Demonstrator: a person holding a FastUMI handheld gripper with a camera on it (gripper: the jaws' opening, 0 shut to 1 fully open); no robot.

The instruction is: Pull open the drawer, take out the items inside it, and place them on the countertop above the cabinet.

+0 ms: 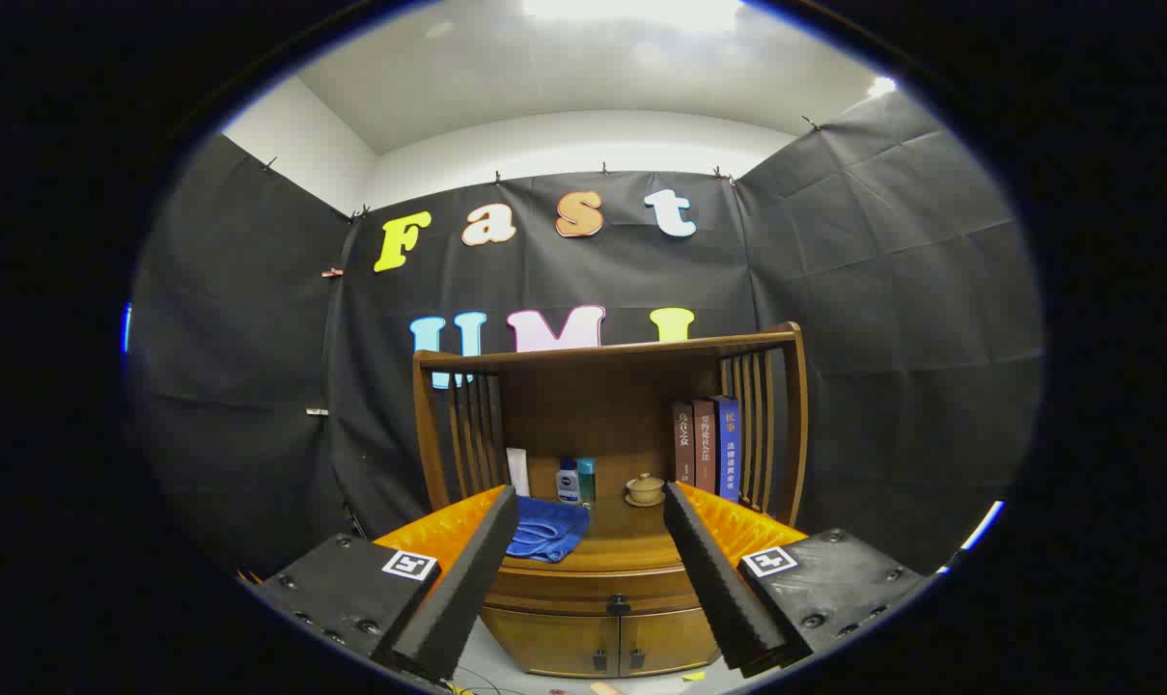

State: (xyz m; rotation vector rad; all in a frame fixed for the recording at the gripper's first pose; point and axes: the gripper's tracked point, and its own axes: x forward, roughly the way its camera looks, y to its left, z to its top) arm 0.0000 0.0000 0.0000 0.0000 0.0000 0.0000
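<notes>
In front of the wooden cabinet (602, 579), the gripper (591, 516) hangs wide apart with nothing between its fingers, their tips framing the countertop (622, 541). The drawer (593, 597) sits closed just below, its dark knob (619, 605) beyond the fingers. The left finger cuts off part of a folded blue towel (547, 528). Behind: two small bottles (576, 480), a lidded cup (645, 488), three books (707, 446) upright at the right.

Gripper (591, 502) fingers spread wide, holding nothing. Wooden cabinet (607, 463) dead ahead at 12 o'clock, drawer (602, 589) closed. On countertop (631, 541): blue cloth (547, 529) at 11, lidded cup (645, 488) at 12, books (707, 446) at 1.
</notes>
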